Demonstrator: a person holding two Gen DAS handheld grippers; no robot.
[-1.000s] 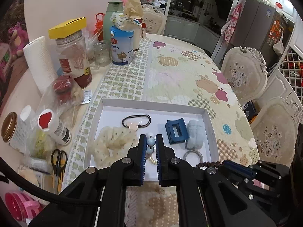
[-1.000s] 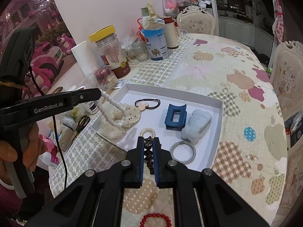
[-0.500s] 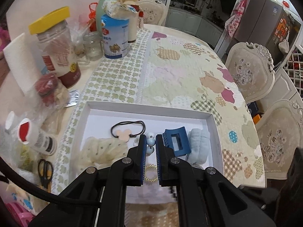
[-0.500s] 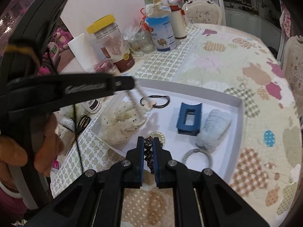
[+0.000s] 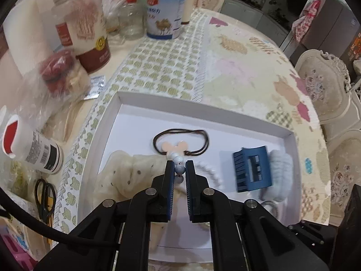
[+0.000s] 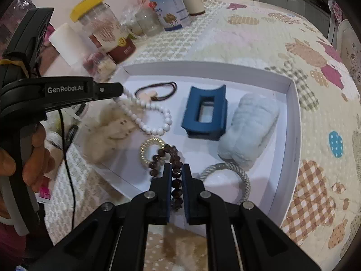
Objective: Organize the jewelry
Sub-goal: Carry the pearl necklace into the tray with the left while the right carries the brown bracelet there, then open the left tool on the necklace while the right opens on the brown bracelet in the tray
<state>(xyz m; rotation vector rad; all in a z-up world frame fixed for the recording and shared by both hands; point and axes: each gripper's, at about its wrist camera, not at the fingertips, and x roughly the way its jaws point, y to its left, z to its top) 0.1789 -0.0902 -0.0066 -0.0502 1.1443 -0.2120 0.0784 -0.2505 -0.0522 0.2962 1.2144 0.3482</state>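
Patchwork cloth in soft colours covers the round table (image 6: 259, 33), and cream carved chairs stand around it. On the table sits one shallow white cardboard tray (image 6: 293, 122), the landmark for everything else. Inside the tray lie one dark blue plastic hair claw (image 6: 204, 113), one fluffy pale blue scrunchie (image 6: 248, 126), one cream dotted scrunchie (image 5: 126, 174), one brown hair tie with a peach mouse charm (image 5: 180, 143), one grey rope ring (image 6: 234, 174) and one clear coil ring (image 6: 147, 146). The left gripper (image 5: 179, 169) has its jaws clamped on one white bead bracelet (image 6: 155, 122) that droops into the tray. The right gripper (image 6: 176, 172) has its jaws clamped on one brown bead bracelet (image 6: 173, 155) over the tray's near side. Beyond the tray's left side stand jars, one blue tin (image 5: 165, 11) and one pair of black scissors (image 5: 45, 194).
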